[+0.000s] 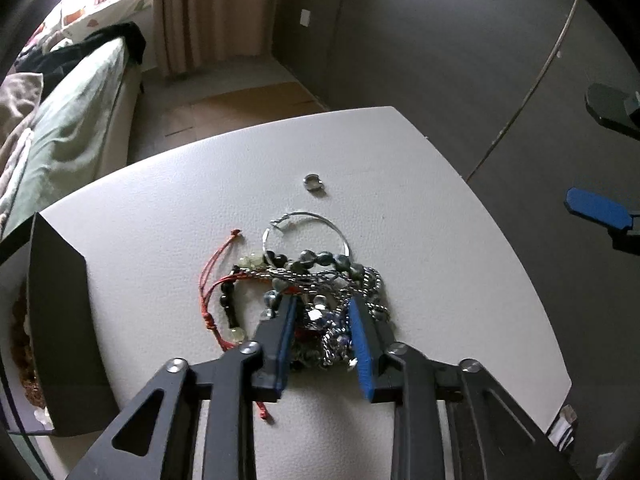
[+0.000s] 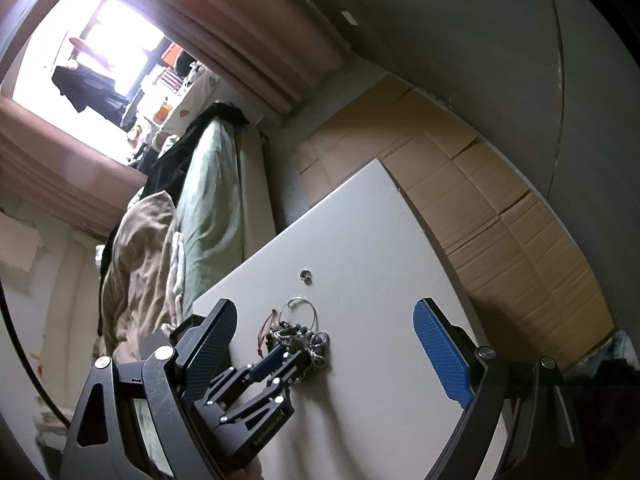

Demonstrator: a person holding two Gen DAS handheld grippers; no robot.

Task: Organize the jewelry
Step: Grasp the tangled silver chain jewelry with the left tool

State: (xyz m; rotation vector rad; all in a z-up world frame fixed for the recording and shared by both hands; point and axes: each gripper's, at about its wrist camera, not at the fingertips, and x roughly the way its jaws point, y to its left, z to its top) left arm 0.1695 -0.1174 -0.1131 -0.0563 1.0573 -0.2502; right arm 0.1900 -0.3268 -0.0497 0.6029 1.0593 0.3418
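Observation:
A tangled pile of jewelry (image 1: 316, 292) lies on the white table (image 1: 440, 240): bead bracelets, silver chains, a red cord (image 1: 212, 276) and a large silver hoop (image 1: 308, 232). A small silver ring (image 1: 313, 182) lies apart, farther back. My left gripper (image 1: 322, 304) is down in the pile, its blue-padded fingers partly open with chains between them. My right gripper (image 2: 324, 320) is wide open and empty, held above the table to the right of the pile (image 2: 300, 336). The left gripper (image 2: 286, 354) shows in the right wrist view.
A dark open box (image 1: 60, 320) stands at the table's left edge with something brown inside. A bed with green bedding (image 1: 72, 120) is beyond the table on the left. Flattened cardboard (image 2: 480, 208) covers the floor behind the table.

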